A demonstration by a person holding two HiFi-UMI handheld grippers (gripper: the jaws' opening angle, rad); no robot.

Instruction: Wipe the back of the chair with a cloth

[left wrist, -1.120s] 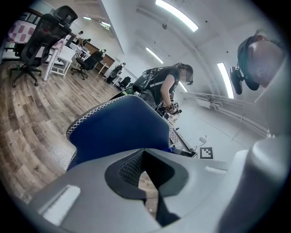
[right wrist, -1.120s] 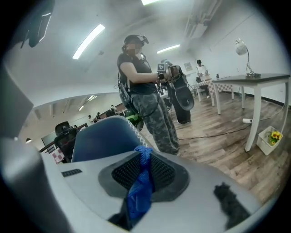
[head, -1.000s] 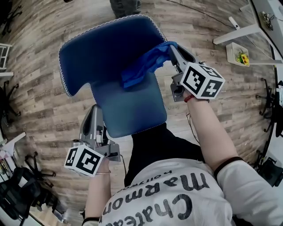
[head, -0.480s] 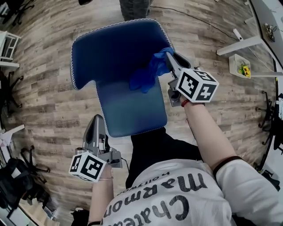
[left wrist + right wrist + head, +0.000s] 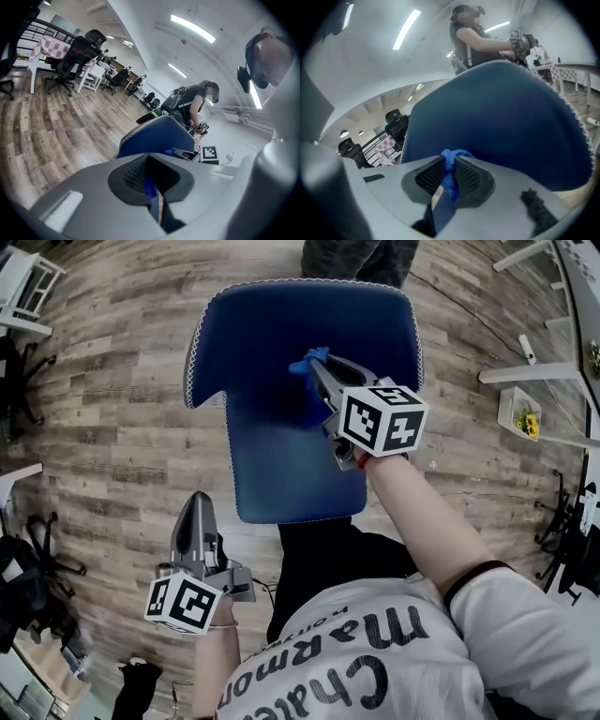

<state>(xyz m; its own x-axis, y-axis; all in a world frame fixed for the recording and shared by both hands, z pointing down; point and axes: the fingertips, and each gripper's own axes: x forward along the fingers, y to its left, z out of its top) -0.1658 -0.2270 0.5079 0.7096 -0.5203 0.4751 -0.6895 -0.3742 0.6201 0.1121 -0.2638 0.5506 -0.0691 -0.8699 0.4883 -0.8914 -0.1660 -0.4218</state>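
chair [image 5: 272,334] – blue padded shell, white-stitched rim, wide end flaring to two wings. cloth [image 5: 307,360] – blue, bunched (only small tuft showing), pinched in right gripper [image 5: 317,367], pressed against chair's wide part.

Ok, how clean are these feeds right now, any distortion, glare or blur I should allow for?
Head view: heavy fisheye, floor planks bow near the edges, yet the chair and right hand-held gripper are sharp. Right gripper view: dark corners, ceiling strip light blown out, the cloth in the jaws crisp. Left gripper view: dark corners too, glare off the strip lights.
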